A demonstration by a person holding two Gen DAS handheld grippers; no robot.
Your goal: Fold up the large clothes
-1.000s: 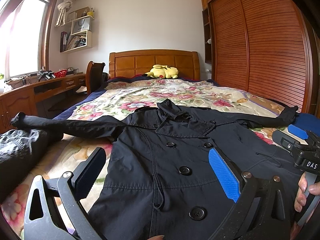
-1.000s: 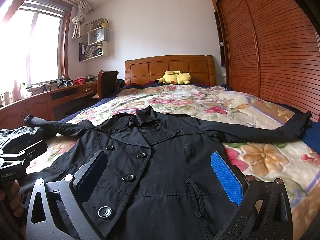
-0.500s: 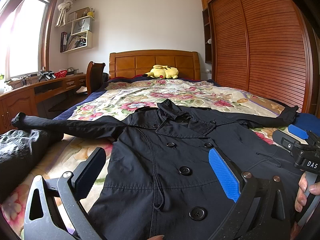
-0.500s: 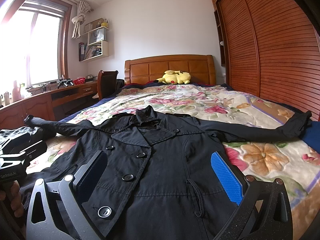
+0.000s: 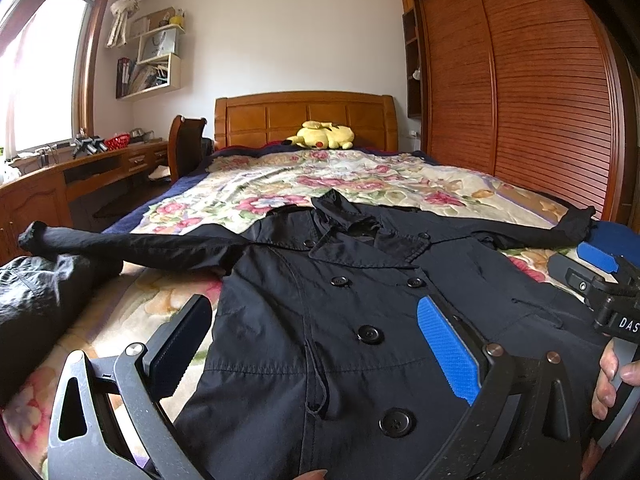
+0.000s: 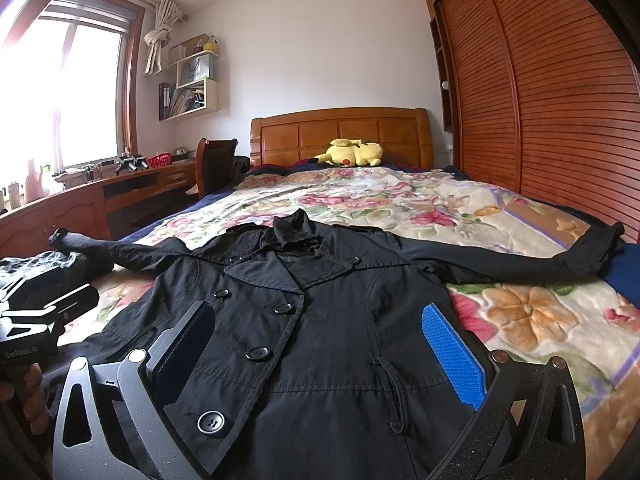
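Black coat (image 5: pixel 340 320) lies front-up across the foot end of the bed (image 5: pixel 352 176), sleeves spread toward both side edges. Left tool (image 5: pixel 316 340) released, hovering over the coat. Right tool (image 6: pixel 320 344) likewise released, empty.

Left gripper (image 5: pixel 314 342): two black speckled arms with triangular cut-outs, a silver pivot screw behind each jaw. One jaw pad dark with a toothed edge, the other bright blue, fine-textured.

Right gripper (image 6: pixel 320 346): same build, one dark pad and one blue, silver screws behind the jaws. Black housing with white lettering, only partly legible. Fingers (image 5: pixel 606 376) wrap its grey handle.
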